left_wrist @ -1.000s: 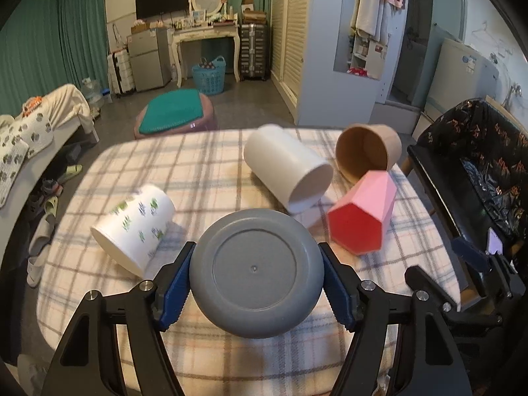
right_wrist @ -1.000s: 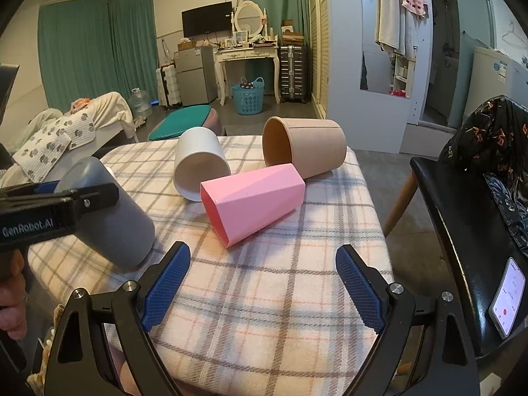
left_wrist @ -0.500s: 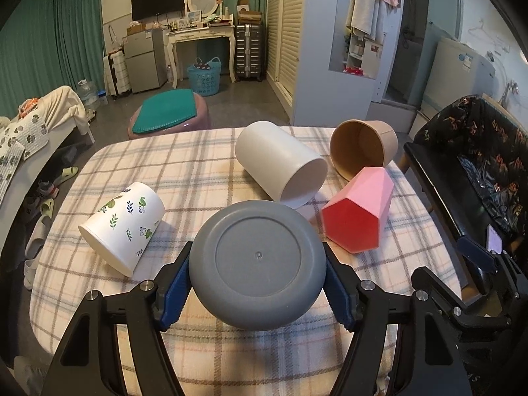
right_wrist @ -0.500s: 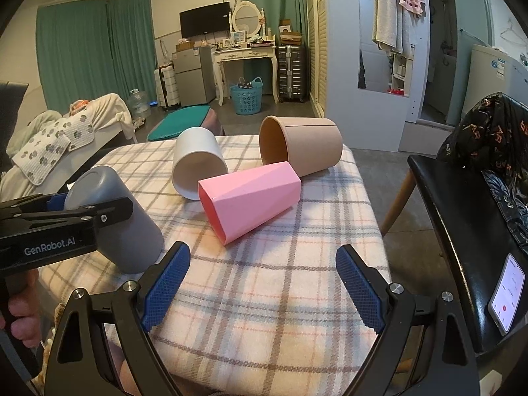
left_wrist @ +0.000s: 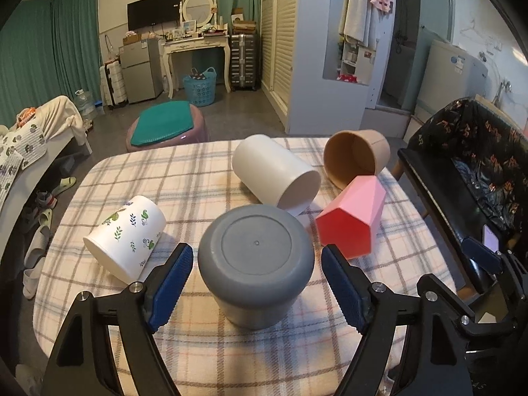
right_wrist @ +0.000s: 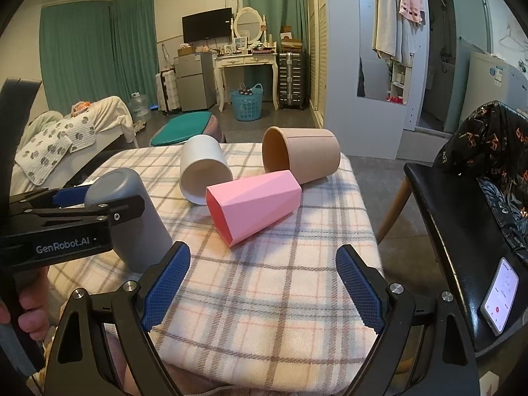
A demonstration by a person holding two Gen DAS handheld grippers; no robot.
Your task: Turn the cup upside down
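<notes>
Five cups on the checked worktop point(left_wrist: 204, 181); grey cup point(left_wrist: 255, 264) stands base-up near the front edge, between the left gripper point(left_wrist: 256, 285) pads. Left jaws spread, small gaps either side, gripping nothing. Right gripper point(right_wrist: 262, 285) jaws wide apart, empty, hanging over bare cloth. Grey cup looks done. To finish well: back the left gripper straight out without brushing the wall. Pink cup point(right_wrist: 254, 203), white cup point(right_wrist: 203, 168), brown cup point(right_wrist: 302, 153), leaf-print cup point(left_wrist: 127, 242) lie on their sides.
</notes>
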